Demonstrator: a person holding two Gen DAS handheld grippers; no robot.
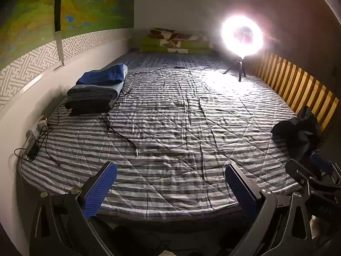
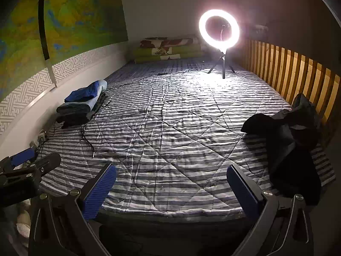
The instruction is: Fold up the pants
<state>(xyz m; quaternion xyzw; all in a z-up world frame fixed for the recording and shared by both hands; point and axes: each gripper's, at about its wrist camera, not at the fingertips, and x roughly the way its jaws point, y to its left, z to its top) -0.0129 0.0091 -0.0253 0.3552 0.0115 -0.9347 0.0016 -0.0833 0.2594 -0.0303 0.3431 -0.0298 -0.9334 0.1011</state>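
A crumpled heap of dark pants (image 2: 285,145) lies at the right edge of the striped bed, against the wooden slats; it also shows in the left wrist view as the dark pants (image 1: 298,132). My right gripper (image 2: 171,170) hovers over the bed's near edge, open and empty, with the pants just right of its right finger. My left gripper (image 1: 170,170) is likewise open and empty above the near edge, farther left. The right gripper (image 1: 307,166) appears at the left view's right edge, and the left gripper (image 2: 36,160) at the right view's left edge.
A striped quilt (image 1: 170,117) covers the bed. A stack of folded clothes (image 1: 96,91) sits at the left by the wall. Black cables (image 1: 119,132) and a power strip (image 1: 36,136) lie left. A lit ring light (image 2: 219,29) on a tripod and pillows (image 2: 168,49) stand at the far end.
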